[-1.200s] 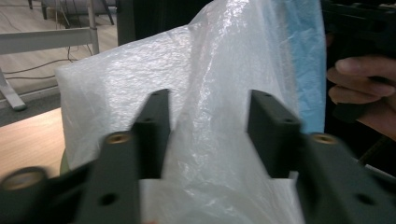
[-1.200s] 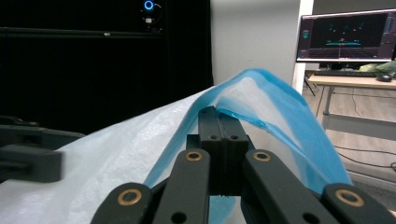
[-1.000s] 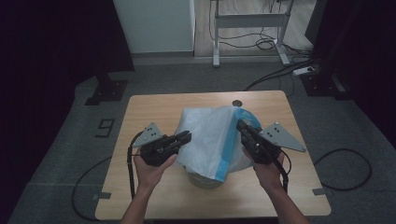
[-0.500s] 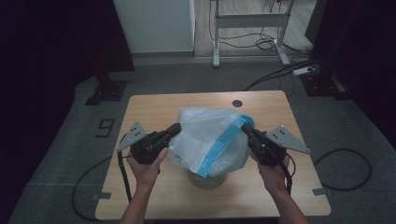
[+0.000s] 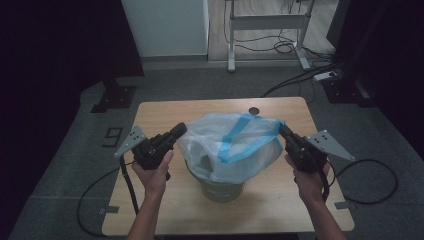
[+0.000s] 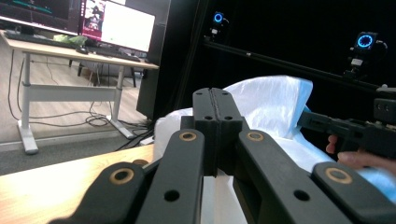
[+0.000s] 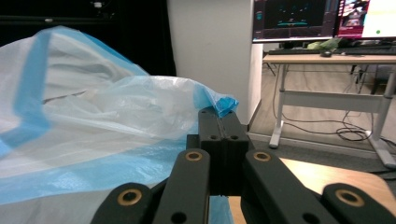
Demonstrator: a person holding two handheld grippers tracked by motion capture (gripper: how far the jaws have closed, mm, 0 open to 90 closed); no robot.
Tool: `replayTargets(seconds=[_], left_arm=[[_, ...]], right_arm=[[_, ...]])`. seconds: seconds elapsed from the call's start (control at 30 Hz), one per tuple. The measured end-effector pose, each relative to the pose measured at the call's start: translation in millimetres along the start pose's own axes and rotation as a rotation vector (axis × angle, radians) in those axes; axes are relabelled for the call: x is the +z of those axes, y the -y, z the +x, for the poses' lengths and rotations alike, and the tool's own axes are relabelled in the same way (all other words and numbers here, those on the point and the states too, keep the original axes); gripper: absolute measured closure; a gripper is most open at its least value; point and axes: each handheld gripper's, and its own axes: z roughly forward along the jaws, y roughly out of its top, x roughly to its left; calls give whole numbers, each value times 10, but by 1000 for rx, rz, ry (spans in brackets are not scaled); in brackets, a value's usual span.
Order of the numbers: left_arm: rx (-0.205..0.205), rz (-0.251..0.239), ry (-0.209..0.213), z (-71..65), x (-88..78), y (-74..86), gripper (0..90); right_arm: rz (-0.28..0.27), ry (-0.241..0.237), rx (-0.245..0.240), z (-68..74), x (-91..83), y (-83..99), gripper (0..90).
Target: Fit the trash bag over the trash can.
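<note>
Bag (image 5: 232, 145): thin, crinkled translucent plastic with blue band, stretched between left hand-held gripper (image 5: 181, 130) and right hand-held gripper (image 5: 281, 129), both clamped on its rim, over round bin (image 5: 221, 187) on wooden counter (image 5: 160, 112).

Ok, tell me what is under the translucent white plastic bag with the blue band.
Under the translucent white plastic bag with the blue band stands a small greenish bucket; its lower wall shows, while its rim and inside are covered.

No readable text, labels or numbers anywhere
</note>
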Motion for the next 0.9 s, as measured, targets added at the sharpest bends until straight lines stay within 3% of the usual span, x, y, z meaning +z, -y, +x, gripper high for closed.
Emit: replayTargets(seconds=[0.13, 0.33, 0.6, 0.73, 0.9], left_arm=[[6, -20, -1, -7, -13, -4, 900], [3, -49, -1, -20, -185, 36, 900], [-26, -35, -21, 71, -351, 201, 900], [-57, -28, 12, 139, -331, 207, 895], [-46, -22, 41, 138, -295, 142, 751]], right_arm=[[-19, 4, -10, -24, 2, -137, 892], [-81, -23, -45, 111, -55, -352, 891], [-30, -59, -50, 211, 9, -185, 891], [0, -68, -45, 196, 35, -86, 891], [15, -72, -38, 150, 27, -27, 891]])
